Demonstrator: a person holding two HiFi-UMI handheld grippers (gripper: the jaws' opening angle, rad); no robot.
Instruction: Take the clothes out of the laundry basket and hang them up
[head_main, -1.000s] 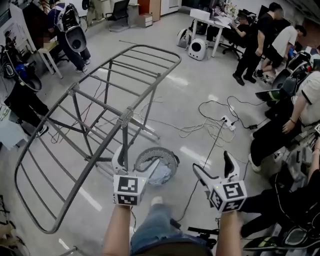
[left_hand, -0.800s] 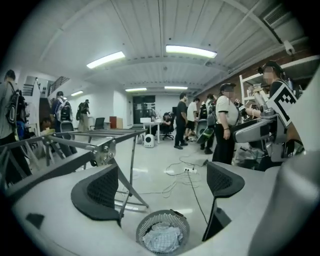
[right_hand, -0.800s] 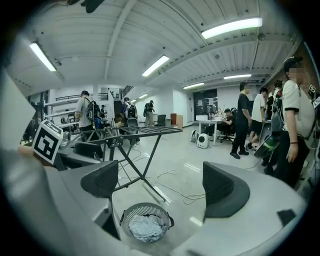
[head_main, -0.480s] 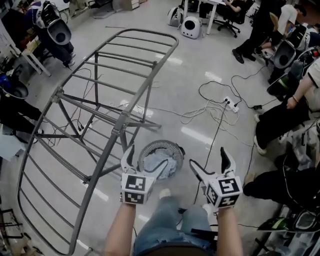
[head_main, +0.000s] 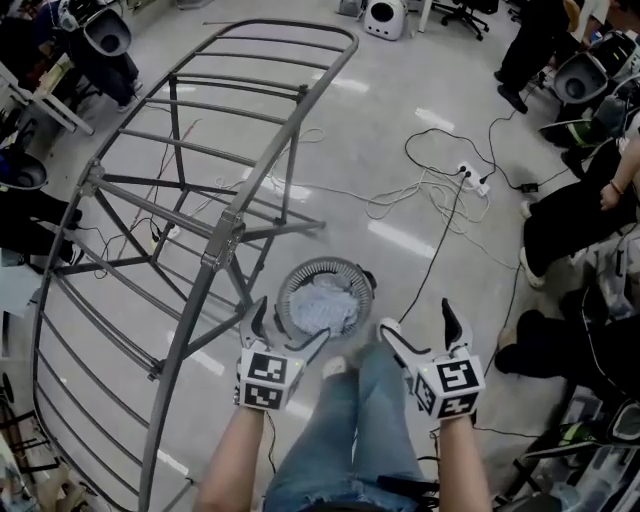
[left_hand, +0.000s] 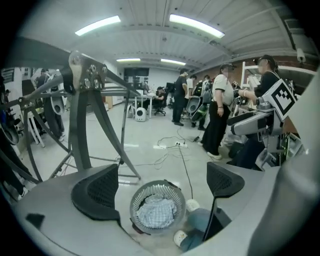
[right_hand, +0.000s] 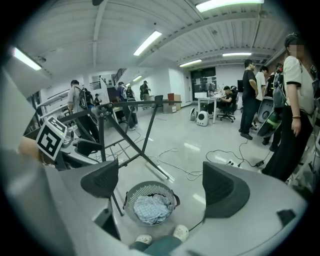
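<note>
Head view looks down on the round laundry basket (head_main: 326, 264), on the floor beside the foot of the grey drying rack (head_main: 215, 250) that spreads to the left. A pale checked garment (head_main: 322, 302) lies bunched inside. The left gripper (head_main: 287, 328) and right gripper (head_main: 418, 322) hover near it, jaws spread wide, holding nothing.
</note>
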